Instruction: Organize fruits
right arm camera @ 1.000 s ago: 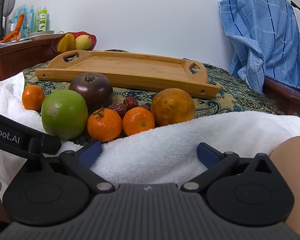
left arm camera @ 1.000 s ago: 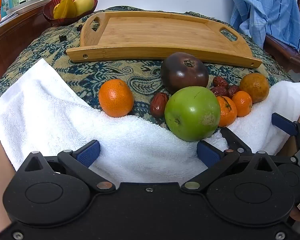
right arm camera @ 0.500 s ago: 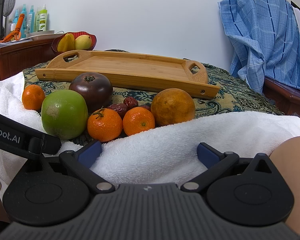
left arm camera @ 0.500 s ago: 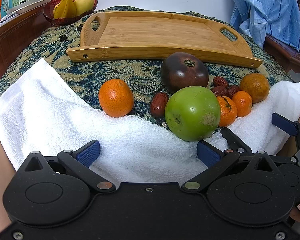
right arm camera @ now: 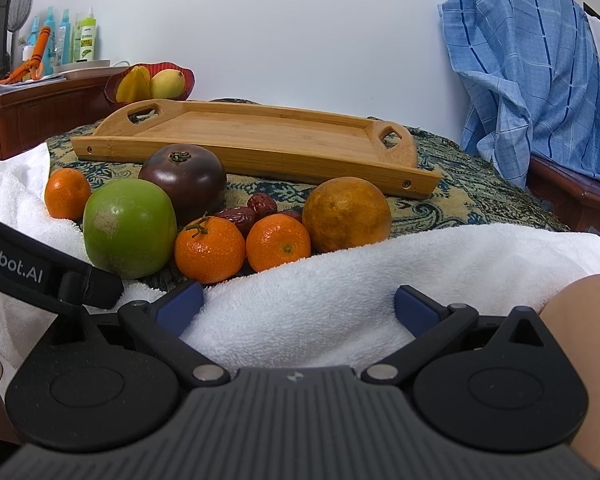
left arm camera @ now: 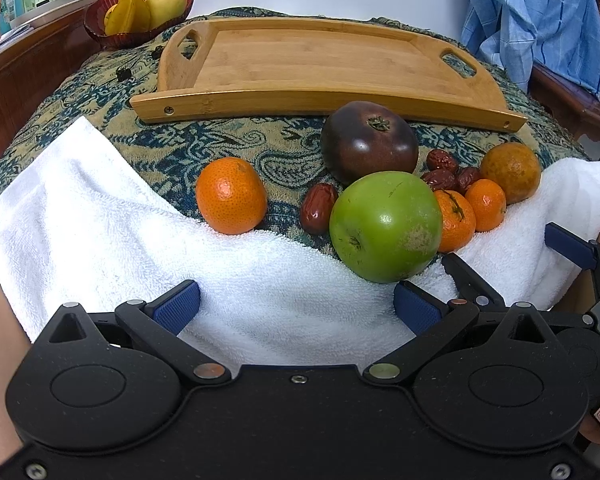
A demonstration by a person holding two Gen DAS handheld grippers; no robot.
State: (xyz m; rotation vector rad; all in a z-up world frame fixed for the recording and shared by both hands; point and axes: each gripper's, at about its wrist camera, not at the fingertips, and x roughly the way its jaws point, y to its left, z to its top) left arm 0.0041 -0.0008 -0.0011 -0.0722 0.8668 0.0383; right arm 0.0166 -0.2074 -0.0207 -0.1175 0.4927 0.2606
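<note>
1. Both views are bright and evenly lit, with soft diffuse light and no harsh shadows.
2. The round green apple (left arm camera: 386, 226) carries a small pale highlight on top, and faint shading sits under the fruit on the white terry towel (left arm camera: 100, 224).
3. The dark purple round fruit (right arm camera: 183, 178) shows a mild sheen.
4. Fisheye distortion bows the long near edge of the flat bamboo tray (left arm camera: 324, 100) and bends the scene at the left and right borders.
5. Near and far things are sharp, without motion blur.
</note>
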